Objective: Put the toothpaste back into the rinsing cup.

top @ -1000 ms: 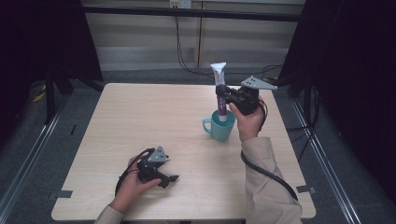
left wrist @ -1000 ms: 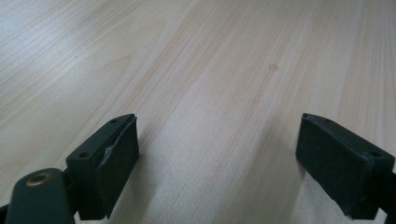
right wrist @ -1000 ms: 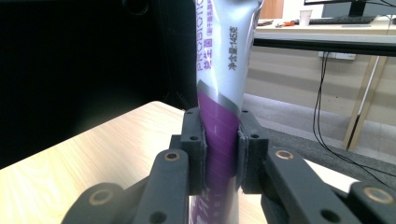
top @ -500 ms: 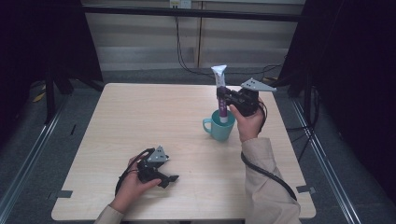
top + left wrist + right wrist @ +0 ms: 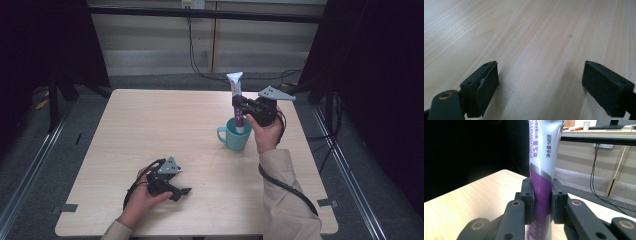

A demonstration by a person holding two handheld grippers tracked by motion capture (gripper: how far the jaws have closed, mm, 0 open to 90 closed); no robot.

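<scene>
Now: tube held upright in cup, release pending

Table: pale wood, bare apart from the work at its right side and the resting hand near the front left.

Cup: teal, handle pointing left, standing right of centre on the table.

Tube: toothpaste tube, white above and purple below, upright with its lower end down inside the cup, crimped end up.

Right gripper: level above the cup rim, fingers clenched on the tube's purple band, one pad on each side, seen close in the right gripper view.

Left gripper: lying idle on the table near the front left, fingers released and spread wide over bare wood.

Judgement: placing step, nearly done. How deep the tube's bottom sits is hidden by the cup wall. Next move likely calls for lowering until it seats, then opening the fingers gently and drawing back sideways without tipping tube or cup.
</scene>
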